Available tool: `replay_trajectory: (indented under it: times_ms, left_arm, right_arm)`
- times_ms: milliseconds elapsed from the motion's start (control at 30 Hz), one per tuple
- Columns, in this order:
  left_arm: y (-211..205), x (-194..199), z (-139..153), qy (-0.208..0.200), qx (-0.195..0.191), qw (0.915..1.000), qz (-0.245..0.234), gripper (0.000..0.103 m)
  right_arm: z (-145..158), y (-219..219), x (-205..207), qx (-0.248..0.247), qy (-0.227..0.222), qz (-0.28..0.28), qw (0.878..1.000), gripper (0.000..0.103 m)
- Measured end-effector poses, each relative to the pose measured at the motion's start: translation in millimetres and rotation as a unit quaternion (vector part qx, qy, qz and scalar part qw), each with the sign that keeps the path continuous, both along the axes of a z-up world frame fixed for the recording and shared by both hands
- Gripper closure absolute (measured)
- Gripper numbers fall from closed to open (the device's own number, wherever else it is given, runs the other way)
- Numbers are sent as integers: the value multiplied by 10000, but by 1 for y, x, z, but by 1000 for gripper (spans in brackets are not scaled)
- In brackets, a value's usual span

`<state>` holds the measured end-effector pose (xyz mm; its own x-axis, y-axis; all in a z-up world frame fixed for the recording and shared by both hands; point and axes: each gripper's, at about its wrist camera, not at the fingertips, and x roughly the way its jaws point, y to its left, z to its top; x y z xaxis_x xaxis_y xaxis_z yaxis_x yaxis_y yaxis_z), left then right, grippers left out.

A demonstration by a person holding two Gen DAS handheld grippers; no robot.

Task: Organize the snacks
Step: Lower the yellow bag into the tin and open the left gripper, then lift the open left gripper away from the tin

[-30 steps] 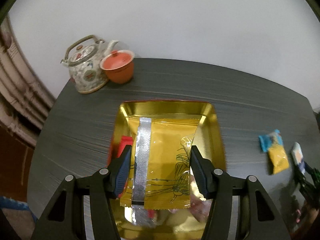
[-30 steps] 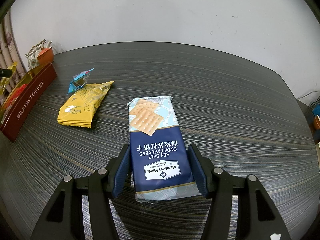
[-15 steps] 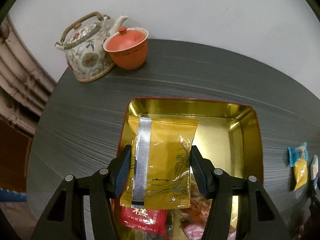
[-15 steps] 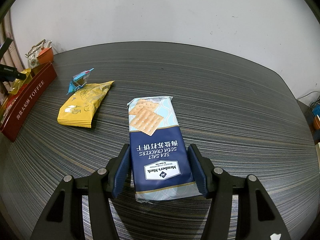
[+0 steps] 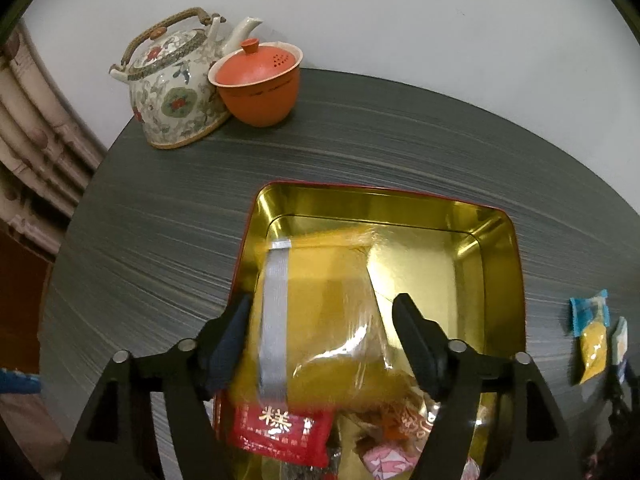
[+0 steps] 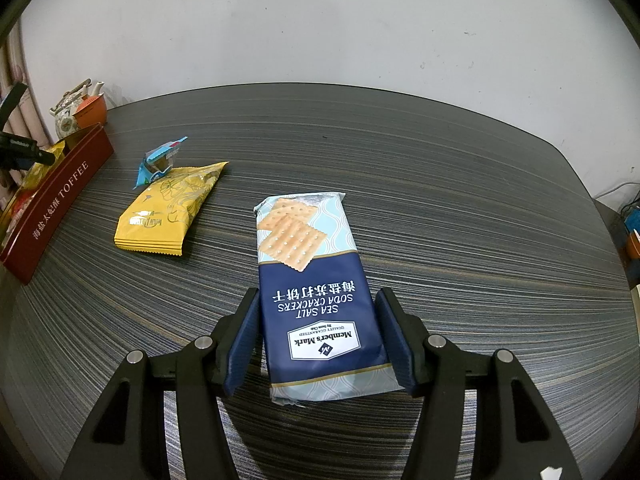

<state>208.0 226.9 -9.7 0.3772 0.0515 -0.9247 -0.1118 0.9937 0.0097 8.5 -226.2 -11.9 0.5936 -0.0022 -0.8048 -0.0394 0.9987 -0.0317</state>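
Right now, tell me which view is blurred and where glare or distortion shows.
Left wrist view: yellow packet smeared by motion blur, bright glare on the gold tin floor. Right wrist view: sharp, cracker pack text readable; fisheye bends the table edge, corners vignetted dark.

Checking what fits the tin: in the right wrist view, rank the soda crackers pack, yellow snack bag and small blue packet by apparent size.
1. Soda crackers pack, though it is nearest the camera.
2. Yellow snack bag.
3. Small blue packet, clearly smallest.
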Motion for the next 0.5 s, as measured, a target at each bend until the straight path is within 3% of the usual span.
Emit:
replay_trajectory:
  times_ms: [200, 500]
  left_arm:
    - [2, -14, 13, -114, -108, 9998, -85, 29]
    - [-1, -54, 45, -553, 33, 9978, -369, 29]
  right_arm:
    - [0, 0, 0, -2, 1, -1, 10000, 48]
    - [-1, 1, 0, -8, 0, -1, 10000, 48]
